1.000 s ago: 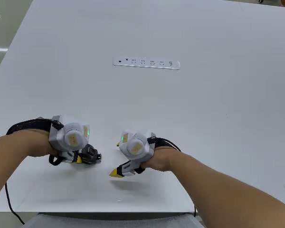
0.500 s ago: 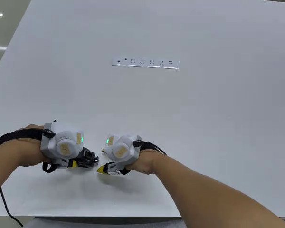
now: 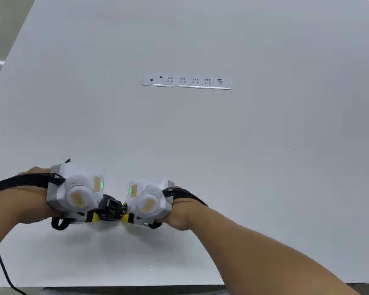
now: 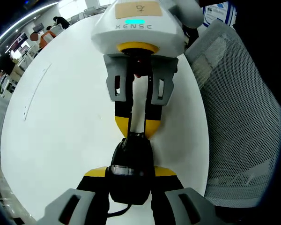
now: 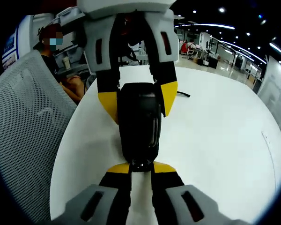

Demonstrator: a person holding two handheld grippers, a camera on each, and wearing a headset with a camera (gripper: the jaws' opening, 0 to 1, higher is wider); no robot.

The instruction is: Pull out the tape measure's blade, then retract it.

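One second on, right tongs seemingly pinching tape measure

We read "XENSE" on the white housing of the right gripper, facing us in the left gripper view; the mark on the tan sticker above it is unclear.

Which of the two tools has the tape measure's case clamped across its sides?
The left tool: its jaws straddle the black tape measure case. The right tool only pinches the narrow end facing it.
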